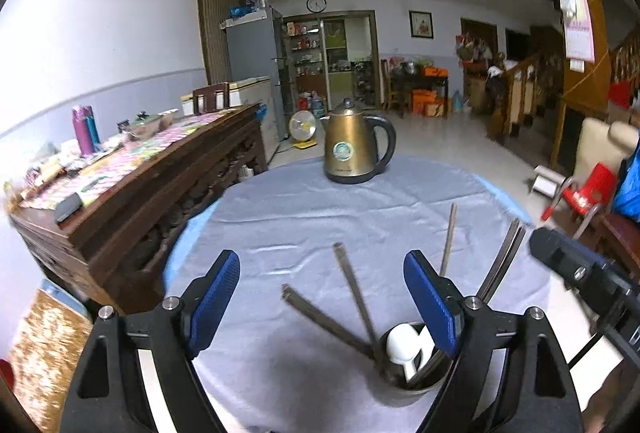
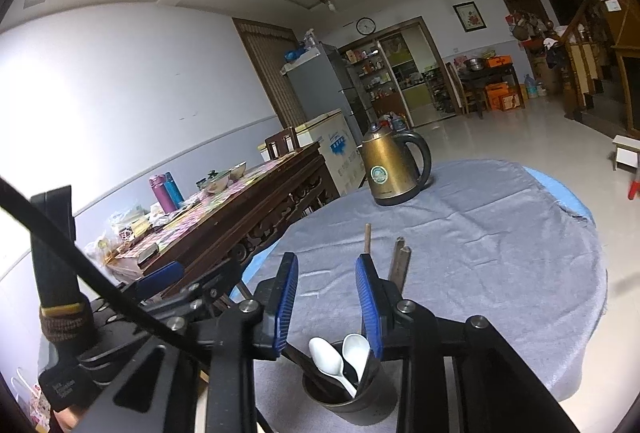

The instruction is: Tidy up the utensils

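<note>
both hand-held grippers (image 1: pixel 322 299) (image 2: pixel 327 299) gape empty over the cup (image 2: pixel 352 403); kettle (image 1: pixel 354 141) badge unreadable.

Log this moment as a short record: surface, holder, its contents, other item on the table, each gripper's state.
surface: round table under a grey cloth
holder: dark cup, upright, near edge of table
contents: two white spoons and several chopsticks leaning outward
other item: bronze kettle, far side, upright
left gripper: open, nothing between its fingers
right gripper: partly open above the cup, gripping nothing
</note>
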Available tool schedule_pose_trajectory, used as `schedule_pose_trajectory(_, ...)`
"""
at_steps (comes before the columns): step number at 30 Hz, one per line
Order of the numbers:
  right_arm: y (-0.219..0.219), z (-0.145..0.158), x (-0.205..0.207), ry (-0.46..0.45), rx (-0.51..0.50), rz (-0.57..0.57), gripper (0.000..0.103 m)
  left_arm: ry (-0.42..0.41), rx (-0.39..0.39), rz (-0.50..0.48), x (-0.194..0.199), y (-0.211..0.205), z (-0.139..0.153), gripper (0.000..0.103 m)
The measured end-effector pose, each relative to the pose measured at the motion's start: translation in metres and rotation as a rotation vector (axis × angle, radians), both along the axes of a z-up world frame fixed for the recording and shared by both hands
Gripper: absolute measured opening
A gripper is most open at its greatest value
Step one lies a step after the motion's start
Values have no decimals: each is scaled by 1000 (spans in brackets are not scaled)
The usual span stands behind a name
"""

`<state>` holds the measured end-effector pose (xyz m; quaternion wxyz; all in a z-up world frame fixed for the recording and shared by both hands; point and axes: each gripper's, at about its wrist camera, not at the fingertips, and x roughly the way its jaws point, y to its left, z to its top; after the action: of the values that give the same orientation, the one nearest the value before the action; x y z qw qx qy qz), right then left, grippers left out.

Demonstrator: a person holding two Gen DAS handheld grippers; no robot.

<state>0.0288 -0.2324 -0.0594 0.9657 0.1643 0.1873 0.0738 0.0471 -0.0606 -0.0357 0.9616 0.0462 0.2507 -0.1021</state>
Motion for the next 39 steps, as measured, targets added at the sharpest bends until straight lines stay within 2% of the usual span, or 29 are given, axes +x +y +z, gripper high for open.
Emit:
schedule_pose_trajectory(4,-3,3,-9,0,-17,-11,33,-29,17,23,-13,8,8,89)
schedule_pose_trajectory(5,-4,4,-12,1,-23,-15,35,-36,17,28,-17,10,10,89)
schedule_pose_trajectory(8,-5,6,-20,2,-40,-28,50,-47,28,43,-23,16,15,90)
schedule_pose_trajectory(14,-5,8,-36,10,-60,-39,51,-27,33,64,-32,27,16,91)
schedule_pose_trajectory(22,-2,5,-52,41,-79,-47,58,-4,48,94,-42,38,15,91)
schedule_pose_trajectory(33,-2,-5,-64,83,-37,-33,66,13,124,107,-55,33,9,91)
schedule_pose_trajectory(39,2,-15,-69,121,-23,-10,69,52,151,119,-61,31,-6,92)
